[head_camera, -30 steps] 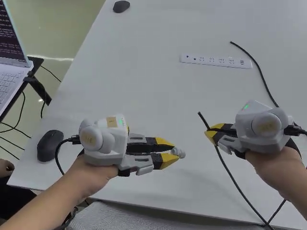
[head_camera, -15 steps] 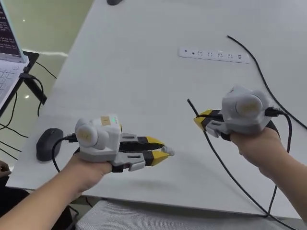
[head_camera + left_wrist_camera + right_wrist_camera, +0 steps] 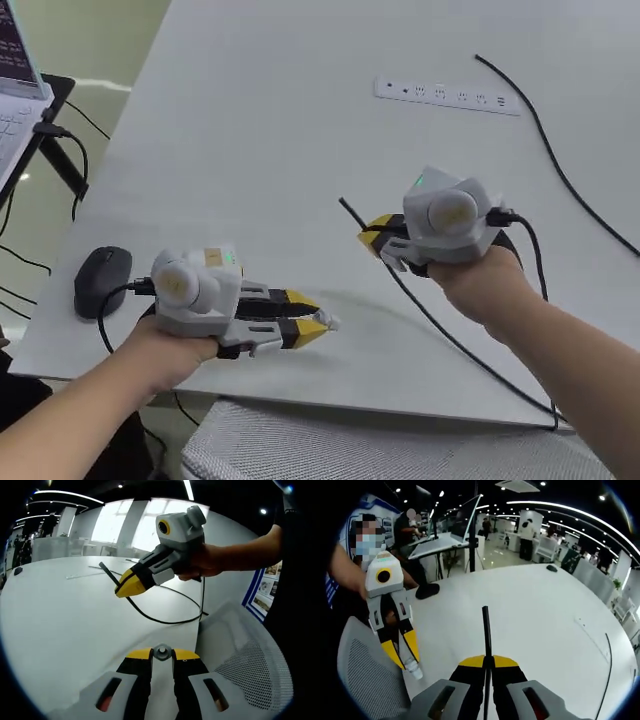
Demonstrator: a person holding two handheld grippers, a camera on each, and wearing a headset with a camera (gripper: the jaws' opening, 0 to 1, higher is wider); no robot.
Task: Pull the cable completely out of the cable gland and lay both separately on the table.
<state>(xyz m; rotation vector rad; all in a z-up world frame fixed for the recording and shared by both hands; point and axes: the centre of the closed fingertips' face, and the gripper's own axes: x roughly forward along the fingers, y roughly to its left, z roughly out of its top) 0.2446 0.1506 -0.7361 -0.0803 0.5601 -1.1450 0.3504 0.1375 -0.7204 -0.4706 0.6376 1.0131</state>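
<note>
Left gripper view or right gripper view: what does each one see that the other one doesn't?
The left gripper view looks along the left claw, shut on the gland, toward the right claw with the cable trailing below it. The right gripper view looks along the cable clamped in its own claw and takes in a laptop and a mouse. Both share the table, the cable, the gland and a chair.
</note>
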